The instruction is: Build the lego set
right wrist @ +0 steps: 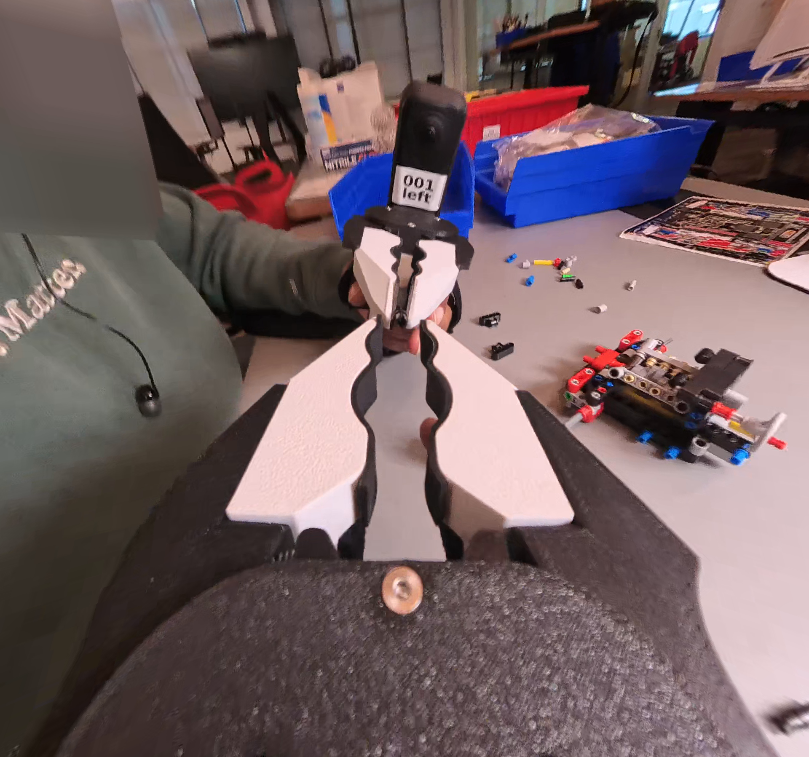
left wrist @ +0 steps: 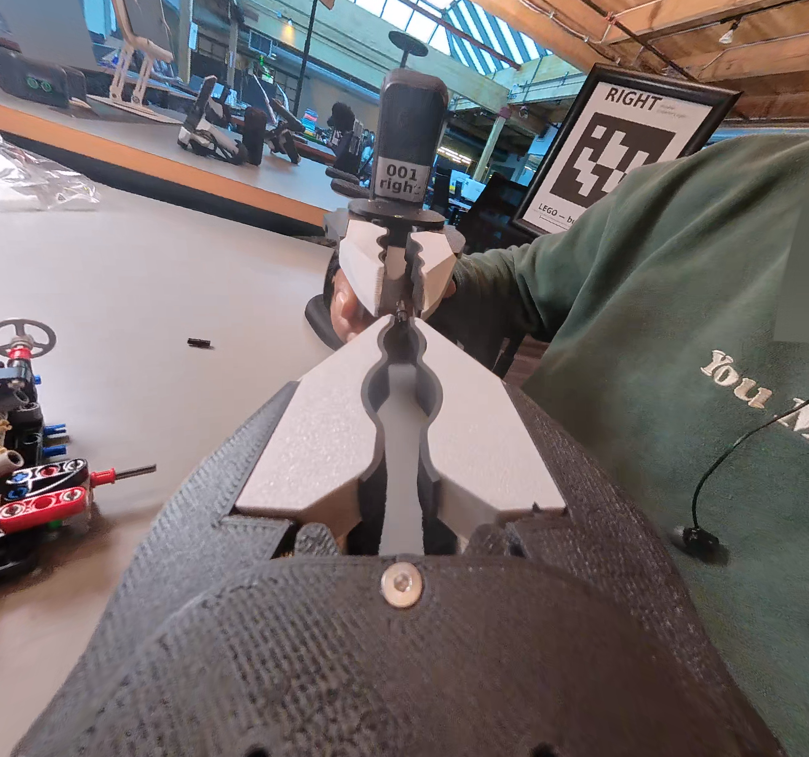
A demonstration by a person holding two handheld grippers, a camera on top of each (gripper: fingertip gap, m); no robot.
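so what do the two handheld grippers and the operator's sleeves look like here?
Both match: the left gripper and right gripper each have two white faceted fingers with black wavy inner pads on a textured black printed body with one silver screw. Each carries a black stick camera with a white label. The operator wears a dark green sweatshirt with pale embroidered lettering and a black drawcord.

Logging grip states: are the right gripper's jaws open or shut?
Open: in the right wrist view, the right gripper shows a plain gap between its white fingertips, with the grey table visible through it.
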